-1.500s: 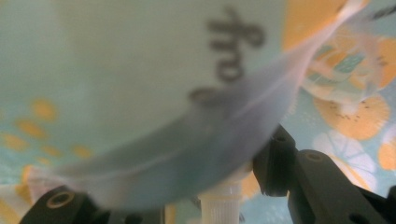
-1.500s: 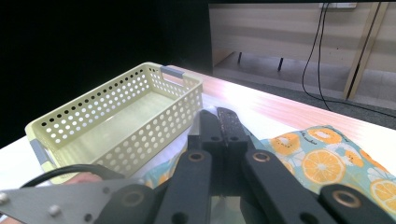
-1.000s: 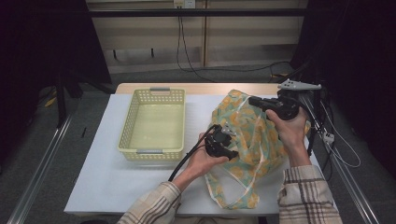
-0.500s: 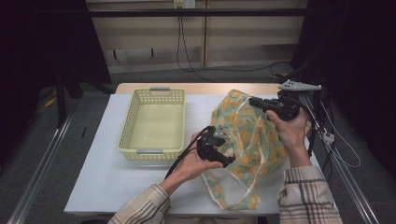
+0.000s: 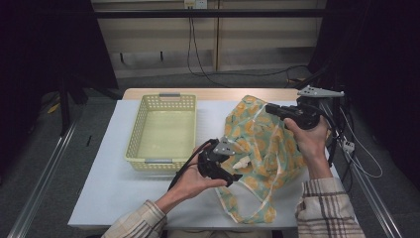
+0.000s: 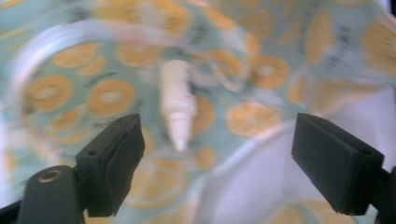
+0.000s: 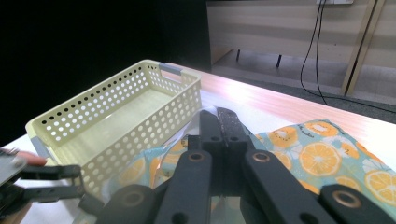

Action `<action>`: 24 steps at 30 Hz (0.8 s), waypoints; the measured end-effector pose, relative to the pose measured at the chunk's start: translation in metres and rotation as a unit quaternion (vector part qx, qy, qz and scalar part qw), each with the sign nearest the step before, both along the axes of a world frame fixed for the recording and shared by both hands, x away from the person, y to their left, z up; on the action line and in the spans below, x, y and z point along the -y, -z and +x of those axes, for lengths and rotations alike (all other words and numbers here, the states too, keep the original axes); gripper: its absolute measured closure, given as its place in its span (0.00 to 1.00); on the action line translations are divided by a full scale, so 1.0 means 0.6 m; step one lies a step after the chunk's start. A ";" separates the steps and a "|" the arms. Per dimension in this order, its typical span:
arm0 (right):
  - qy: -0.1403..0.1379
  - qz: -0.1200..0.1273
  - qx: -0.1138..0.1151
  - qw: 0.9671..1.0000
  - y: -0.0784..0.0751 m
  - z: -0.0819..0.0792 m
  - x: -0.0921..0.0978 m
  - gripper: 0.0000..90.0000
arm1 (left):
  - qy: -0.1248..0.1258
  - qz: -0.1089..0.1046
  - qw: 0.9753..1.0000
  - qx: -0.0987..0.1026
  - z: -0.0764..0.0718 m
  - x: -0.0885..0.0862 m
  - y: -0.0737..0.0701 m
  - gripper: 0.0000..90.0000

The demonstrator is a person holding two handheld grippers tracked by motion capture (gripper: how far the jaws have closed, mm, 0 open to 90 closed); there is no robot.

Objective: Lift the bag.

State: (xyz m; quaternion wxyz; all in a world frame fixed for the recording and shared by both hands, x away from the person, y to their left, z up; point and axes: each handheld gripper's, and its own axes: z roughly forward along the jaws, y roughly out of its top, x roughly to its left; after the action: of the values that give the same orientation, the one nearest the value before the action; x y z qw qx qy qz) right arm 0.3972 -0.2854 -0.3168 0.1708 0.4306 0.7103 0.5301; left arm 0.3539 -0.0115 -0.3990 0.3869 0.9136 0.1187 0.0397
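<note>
Risk 1: the right tongs (image 7: 223, 122) are clenched on the upper edge of the orange-print bag (image 5: 267, 148) and hold that side lifted off the worktop (image 5: 104, 183). In my judgement the thin fabric could slip from the closed jaws, and the mouth of the bag would then fall shut over whatever lies inside.

Risk 2: the left tongs (image 6: 219, 163) stand released, jaws wide apart, just in front of the bag's opening. A small white bottle (image 6: 176, 103) lies on the fabric there, tip pointing toward the tongs. If the jaws close now they would likely catch loose cloth or the pale strap (image 6: 84, 35) along with it, or push the bottle deeper into the folds. The left gripper view is blurred, so I cannot tell whether the bottle sits inside the bag or on top of a fold.

Position: the bottle lies between the lines of the 2 open jaws but beyond their tips, apart from both, somewhat nearer the left-hand jaw in that view. In the high view a small white shape (image 5: 241, 162) shows just beside the left tongs (image 5: 229, 174), near the bag's lower left part.

The yellow basket (image 5: 133, 144) stands on the worktop to the left of the bag, with nothing in it.
</note>
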 end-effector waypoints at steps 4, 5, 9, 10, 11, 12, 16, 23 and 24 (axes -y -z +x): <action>0.000 -0.008 -0.008 1.000 0.006 -0.007 -0.001 1.00 | 0.046 0.000 0.999 0.003 -0.019 0.004 0.019 0.27; 0.000 -0.010 -0.011 1.000 0.007 -0.007 0.000 1.00 | 0.047 0.000 0.999 0.004 -0.022 0.006 0.024 0.28; -0.003 -0.011 -0.010 1.000 0.011 -0.008 -0.002 1.00 | 0.073 0.010 0.997 0.005 -0.023 0.010 0.035 0.37; -0.004 -0.012 -0.008 1.000 0.011 -0.008 -0.003 1.00 | 0.082 0.015 0.996 0.000 -0.023 0.012 0.036 0.37; -0.005 -0.011 -0.009 1.000 0.011 -0.008 -0.004 1.00 | 0.090 0.014 0.996 0.006 -0.024 0.015 0.040 0.38; -0.005 -0.012 -0.008 1.000 0.011 -0.009 -0.004 1.00 | 0.094 0.020 0.995 0.010 -0.026 0.019 0.043 0.40; -0.006 -0.010 -0.010 1.000 0.015 -0.007 -0.004 1.00 | 0.098 0.020 0.995 0.016 -0.020 0.035 0.058 0.44; -0.005 -0.011 -0.013 1.000 0.018 -0.005 -0.004 1.00 | 0.085 0.039 0.996 0.012 0.002 0.039 0.084 0.51; -0.006 -0.011 -0.014 1.000 0.019 -0.005 -0.004 1.00 | 0.082 0.041 0.996 0.012 0.005 0.039 0.087 0.53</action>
State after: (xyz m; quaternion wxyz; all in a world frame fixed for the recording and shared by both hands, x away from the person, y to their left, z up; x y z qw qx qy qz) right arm 0.3944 -0.2830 -0.3279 0.1629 0.4320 0.7210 0.5168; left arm 0.3567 -0.0348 -0.4510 0.3520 0.9350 0.0372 0.0236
